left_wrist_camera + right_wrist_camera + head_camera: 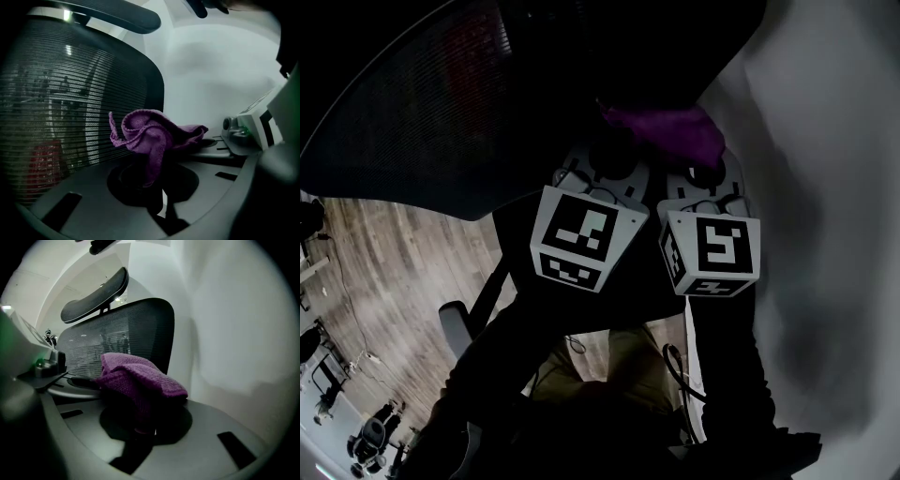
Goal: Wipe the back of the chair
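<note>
The chair back [441, 103] is black mesh and fills the upper left of the head view. A purple cloth [670, 131] is bunched at the tips of both grippers, just right of the chair's edge. My left gripper [614, 150] is shut on the cloth [154, 133], which drapes over its jaws and hides the tips; the mesh [61, 108] is close on its left. My right gripper [694, 159] is shut on the same cloth [136, 378], with the chair back [126, 333] right behind it. The grippers sit side by side, almost touching.
A white wall [825, 187] stands close on the right. The chair's headrest [96, 298] arches above the back. Below the chair lie wooden floor [384, 272] and a chair armrest [455, 323]. The person's legs [600, 375] are under the grippers.
</note>
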The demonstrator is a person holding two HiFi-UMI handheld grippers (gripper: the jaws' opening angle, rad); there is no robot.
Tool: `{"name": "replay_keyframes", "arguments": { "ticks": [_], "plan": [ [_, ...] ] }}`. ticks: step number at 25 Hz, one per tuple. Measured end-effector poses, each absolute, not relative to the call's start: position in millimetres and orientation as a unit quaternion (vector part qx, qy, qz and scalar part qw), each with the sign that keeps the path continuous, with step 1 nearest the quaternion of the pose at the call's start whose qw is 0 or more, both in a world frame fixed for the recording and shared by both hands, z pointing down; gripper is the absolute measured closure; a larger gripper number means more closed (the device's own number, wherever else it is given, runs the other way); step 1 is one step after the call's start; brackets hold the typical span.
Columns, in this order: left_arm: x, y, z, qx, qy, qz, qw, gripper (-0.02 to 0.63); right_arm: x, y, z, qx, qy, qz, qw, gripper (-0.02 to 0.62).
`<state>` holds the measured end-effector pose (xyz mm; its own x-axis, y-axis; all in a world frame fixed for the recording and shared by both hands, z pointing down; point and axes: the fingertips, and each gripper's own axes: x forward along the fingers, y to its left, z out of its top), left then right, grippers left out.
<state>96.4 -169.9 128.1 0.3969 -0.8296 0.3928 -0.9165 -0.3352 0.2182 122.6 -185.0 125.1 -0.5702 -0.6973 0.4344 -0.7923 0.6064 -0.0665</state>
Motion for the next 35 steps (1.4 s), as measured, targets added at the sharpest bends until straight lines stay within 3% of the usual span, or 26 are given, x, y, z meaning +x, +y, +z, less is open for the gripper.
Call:
{"name": "replay_keyframes", "arguments": {
  "ticks": [35],
  "plan": [
    [-36,-112,138,0.776,-0.584,0.109,0.213,0.558,-12,-130,134,0.362,-0.903,0.124,0.194,0.548]
  ]
}}
